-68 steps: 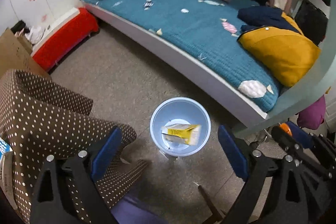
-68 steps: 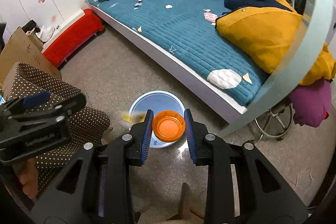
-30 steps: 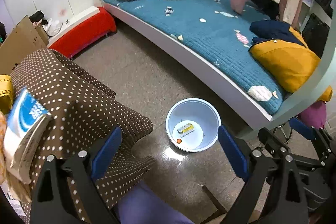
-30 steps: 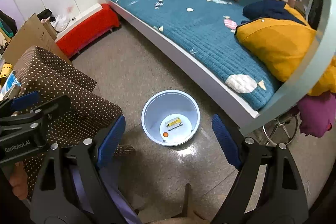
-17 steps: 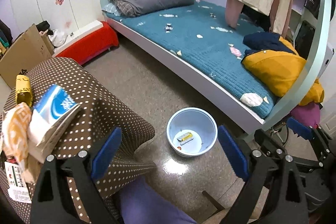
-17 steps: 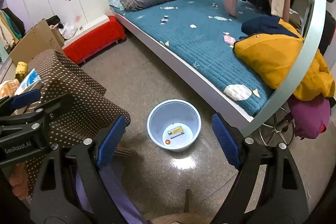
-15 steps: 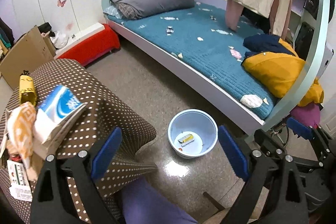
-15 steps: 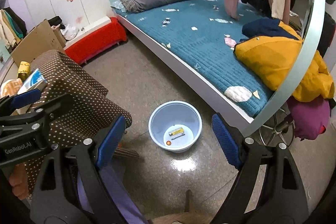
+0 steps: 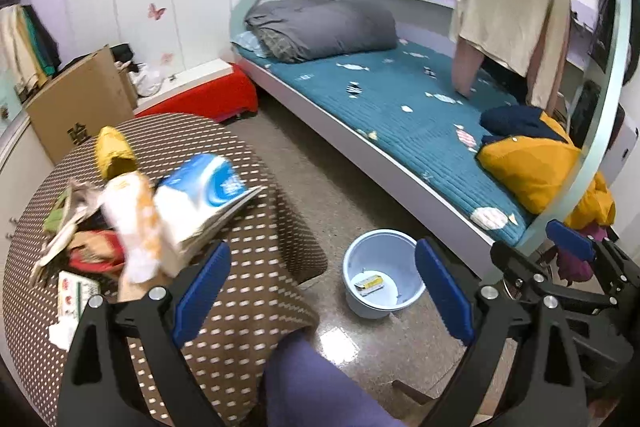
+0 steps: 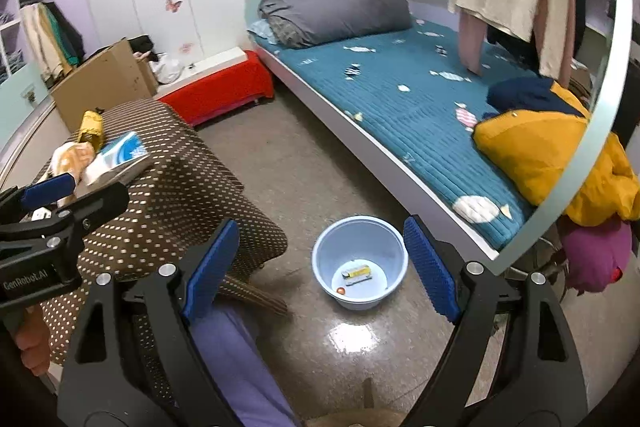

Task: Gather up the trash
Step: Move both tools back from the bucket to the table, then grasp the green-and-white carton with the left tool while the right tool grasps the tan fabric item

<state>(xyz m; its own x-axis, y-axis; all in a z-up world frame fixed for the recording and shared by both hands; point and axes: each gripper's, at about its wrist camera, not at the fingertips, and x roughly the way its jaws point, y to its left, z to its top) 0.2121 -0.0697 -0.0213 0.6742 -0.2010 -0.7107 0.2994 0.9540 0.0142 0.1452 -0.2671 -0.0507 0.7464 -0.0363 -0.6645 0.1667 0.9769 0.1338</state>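
Observation:
A light blue bucket (image 9: 352, 251) (image 10: 384, 239) stands on the floor by the bed. A yellow carton (image 9: 370, 282) (image 10: 357, 273) and a small orange cap (image 10: 340, 290) lie inside it. A pile of trash sits on the dotted table (image 9: 248, 251) (image 10: 184, 195): a blue-and-white packet (image 9: 208, 187) (image 10: 120, 153), an orange-and-white wrapper (image 9: 132, 211), a yellow bag (image 9: 112, 151) (image 10: 90, 131) and papers (image 9: 76, 291). My left gripper (image 9: 320, 299) is open and empty, high above the table edge and bucket. My right gripper (image 10: 320, 267) is open and empty above the bucket.
A bed with a teal mattress (image 9: 400, 107) runs along the right, with a grey duvet (image 9: 328, 27) and a yellow jacket (image 9: 532, 163). A red bench (image 9: 200, 99) and a cardboard box (image 9: 80, 99) stand at the back left. My purple-clad leg (image 9: 312, 379) is below.
The right gripper opened and let go of the orange cap, which now lies in the bucket. Both grippers rose and drew back, bringing the table's trash pile into view.

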